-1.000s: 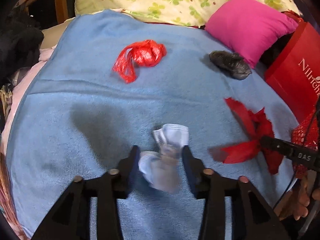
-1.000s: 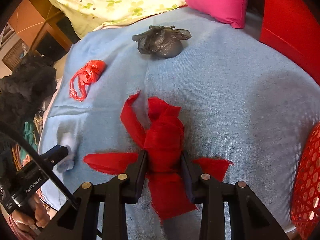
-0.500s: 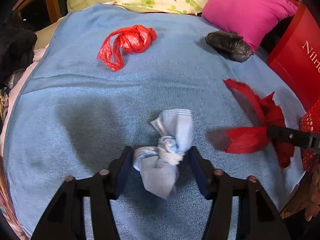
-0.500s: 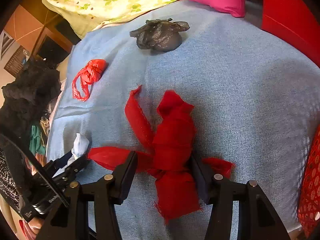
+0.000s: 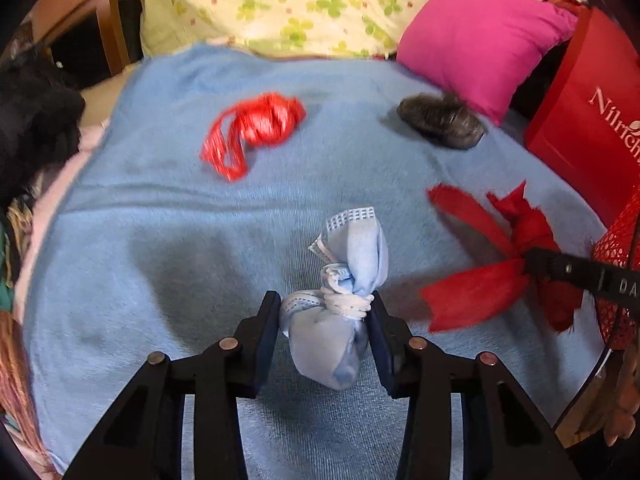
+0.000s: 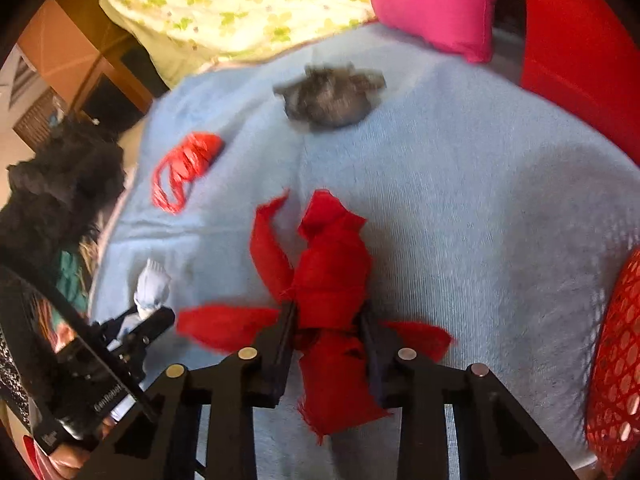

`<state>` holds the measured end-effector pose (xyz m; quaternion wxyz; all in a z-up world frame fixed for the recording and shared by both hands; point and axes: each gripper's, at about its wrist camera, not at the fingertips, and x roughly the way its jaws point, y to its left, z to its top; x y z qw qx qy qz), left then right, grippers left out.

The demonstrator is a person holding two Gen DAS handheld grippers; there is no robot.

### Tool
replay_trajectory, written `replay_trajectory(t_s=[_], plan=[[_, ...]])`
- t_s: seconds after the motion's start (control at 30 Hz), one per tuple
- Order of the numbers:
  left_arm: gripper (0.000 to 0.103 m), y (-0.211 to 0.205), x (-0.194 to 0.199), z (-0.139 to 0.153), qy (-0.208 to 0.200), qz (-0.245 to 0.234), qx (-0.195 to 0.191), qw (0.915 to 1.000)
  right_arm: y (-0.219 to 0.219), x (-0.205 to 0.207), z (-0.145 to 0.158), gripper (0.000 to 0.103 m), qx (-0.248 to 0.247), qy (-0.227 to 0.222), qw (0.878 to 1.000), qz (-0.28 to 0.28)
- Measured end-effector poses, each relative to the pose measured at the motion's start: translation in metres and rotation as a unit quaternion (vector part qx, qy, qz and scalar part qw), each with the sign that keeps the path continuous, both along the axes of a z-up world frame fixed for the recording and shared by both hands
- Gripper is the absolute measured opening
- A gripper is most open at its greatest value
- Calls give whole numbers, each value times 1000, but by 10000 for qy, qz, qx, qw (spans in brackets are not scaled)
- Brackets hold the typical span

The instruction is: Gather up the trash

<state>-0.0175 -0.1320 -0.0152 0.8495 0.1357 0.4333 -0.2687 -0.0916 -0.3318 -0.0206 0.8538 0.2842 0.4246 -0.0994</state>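
Left gripper (image 5: 323, 320): fingers have just been closing and now pinch the knotted blue face mask (image 5: 340, 312) at its knot. The mask's bulb hangs below the pads and its pleated end sticks up past them. Under it lies the blue blanket (image 5: 160, 240), on which the mask's shadow falls to the left.

Right gripper (image 6: 326, 326): fingers have just closed in and are clamped on the knotted red cloth (image 6: 332, 280) at its middle. One frayed end hangs below the pads, the bulk stands above them, and strips stick out left and right.

Farther out on the blanket, apart from both grippers: a red plastic bag (image 5: 252, 128) up and left, blurred, and a crumpled dark bag (image 5: 440, 122) up and right, just beside the pink pillow (image 5: 476, 40). A floral pillow (image 5: 280, 4) lies beyond. A red box (image 5: 588, 120) stands at the right, with a red mesh basket (image 6: 616, 360) at the right edge below it.
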Motion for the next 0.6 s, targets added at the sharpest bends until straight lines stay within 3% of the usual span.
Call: replay_trajectory(t_s=[0.17, 0.37, 0.6], plan=[[44, 1, -15, 24, -719, 24, -41, 9974, -2, -16, 32, 33, -150, -802, 9966, -132], [44, 3, -28, 50, -1546, 254, 49, 9876, 9, -35, 72, 33, -548, -1833, 9814, -137], [44, 8, -36, 67, -2010, 453, 45, 9785, 23, -40, 88, 33, -850, -2116, 9736, -71]])
